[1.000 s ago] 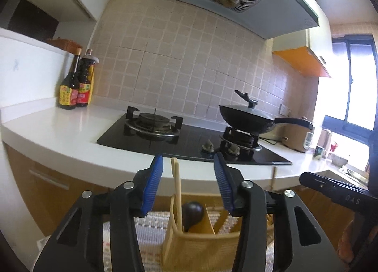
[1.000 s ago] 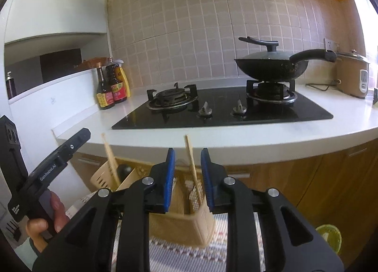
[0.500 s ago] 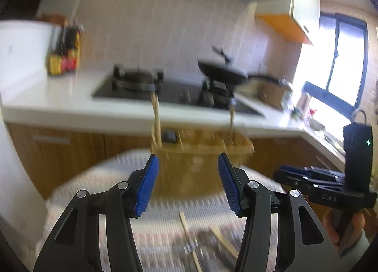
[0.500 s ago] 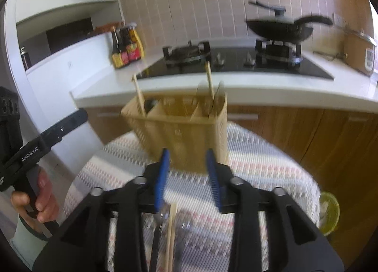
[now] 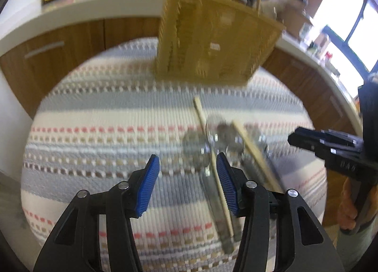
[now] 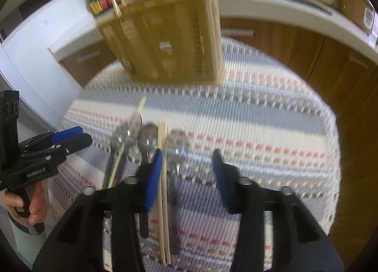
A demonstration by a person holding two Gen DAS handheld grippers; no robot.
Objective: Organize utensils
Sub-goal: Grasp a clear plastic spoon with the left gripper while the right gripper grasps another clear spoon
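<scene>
Utensil basket stands behind spoons and chopsticks lying on the mat

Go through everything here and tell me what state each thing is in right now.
Left gripper: open, empty.
Right gripper: open, empty.
Basket: upright on the mat, chopsticks standing in it.
Spoons: lying loose on the mat.
Chopstick pair: lying flat between the spoons.

A white countertop curves behind the striped cloth, wooden cabinets beneath it, bright windows at its right end.
</scene>
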